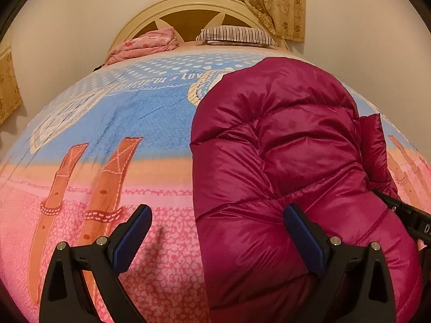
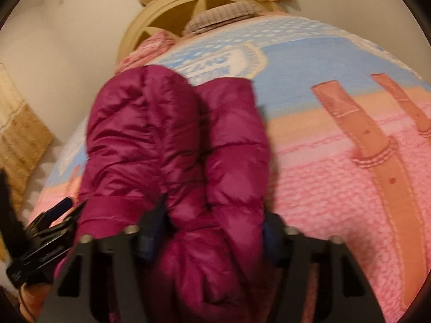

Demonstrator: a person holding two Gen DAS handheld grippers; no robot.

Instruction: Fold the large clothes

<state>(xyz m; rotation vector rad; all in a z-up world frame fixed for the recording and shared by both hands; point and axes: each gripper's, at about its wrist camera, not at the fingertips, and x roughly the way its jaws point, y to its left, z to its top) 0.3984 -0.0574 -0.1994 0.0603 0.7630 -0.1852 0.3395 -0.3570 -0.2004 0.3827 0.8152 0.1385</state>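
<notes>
Though sides look folded in, jacket (image 1: 282,145) is now a long puffy strip on the bed (image 1: 140,123), near foot edge; cross fold(s) left, I'd judge. Long axis runs foot to headboard (image 1: 188,8). Left gripper (image 1: 216,231): fingers wide apart, empty, one resting against jacket. Right gripper (image 2: 212,228): fingers half closed, pinching jacket's near end.

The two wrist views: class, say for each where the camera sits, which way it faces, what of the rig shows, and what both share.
Left wrist: on the left gripper, facing down across the bed towards the headboard; its open fingers show.
Right wrist: on the right gripper, facing likewise; its fingers flank a jacket fold.
Shared: the magenta puffer jacket, bedspread, striped pillow.
</notes>
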